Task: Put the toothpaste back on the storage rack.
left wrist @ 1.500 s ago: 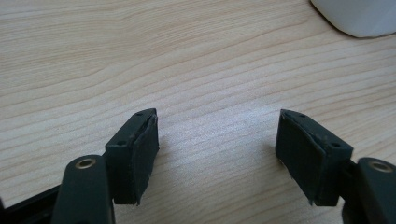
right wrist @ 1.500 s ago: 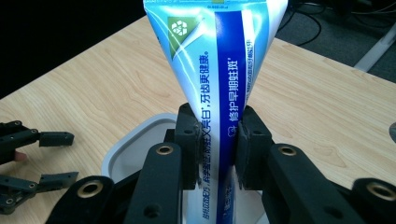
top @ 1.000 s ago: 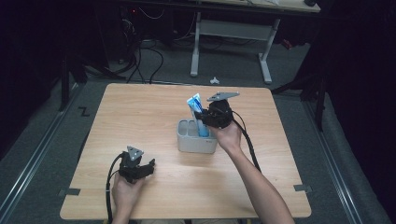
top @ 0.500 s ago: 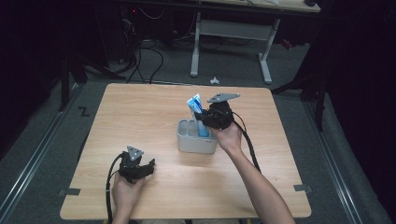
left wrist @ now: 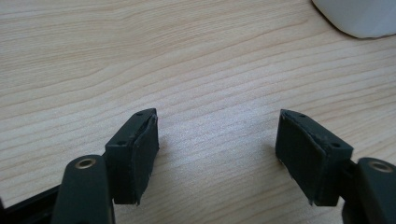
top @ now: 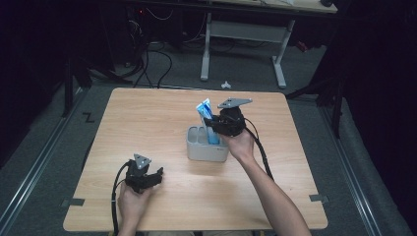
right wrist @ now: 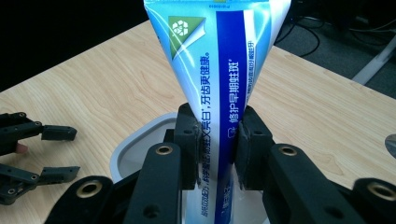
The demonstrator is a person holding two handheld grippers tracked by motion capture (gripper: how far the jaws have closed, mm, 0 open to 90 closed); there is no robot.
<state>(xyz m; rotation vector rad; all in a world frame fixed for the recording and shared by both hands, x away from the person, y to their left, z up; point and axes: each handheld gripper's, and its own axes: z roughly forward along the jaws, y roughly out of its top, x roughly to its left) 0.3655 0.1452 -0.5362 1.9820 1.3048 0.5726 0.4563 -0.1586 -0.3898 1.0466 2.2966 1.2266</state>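
Two handheld grippers work over a light wooden table (top: 162,118), each held by a person whose forearms enter from the near edge. The right gripper (top: 220,124) hovers at the middle of the table, its black jaws clamped on a blue-and-white toothpaste tube (top: 205,111) that stands upright in a grey holder (top: 206,151). In the right gripper view, the toothpaste tube (right wrist: 219,70) rises between the two pads, which press its printed sides just above the holder's (right wrist: 128,149) pale rim; the tube's lower end drops inside the holder, and the flat crimped end points up. A grey three-cornered plate tops this gripper, and its cable trails back along the forearm.

The left gripper (top: 153,177) sits low near the table's near-left corner, well apart from the holder, cupped in the left hand (top: 129,201). In the left gripper view its jaws stand wide apart over bare wood grain, gripping nothing, with a rounded edge of the holder (left wrist: 359,18) at the upper right. Beyond the far edge, a white desk frame (top: 246,44) and cables lie on a dark floor.
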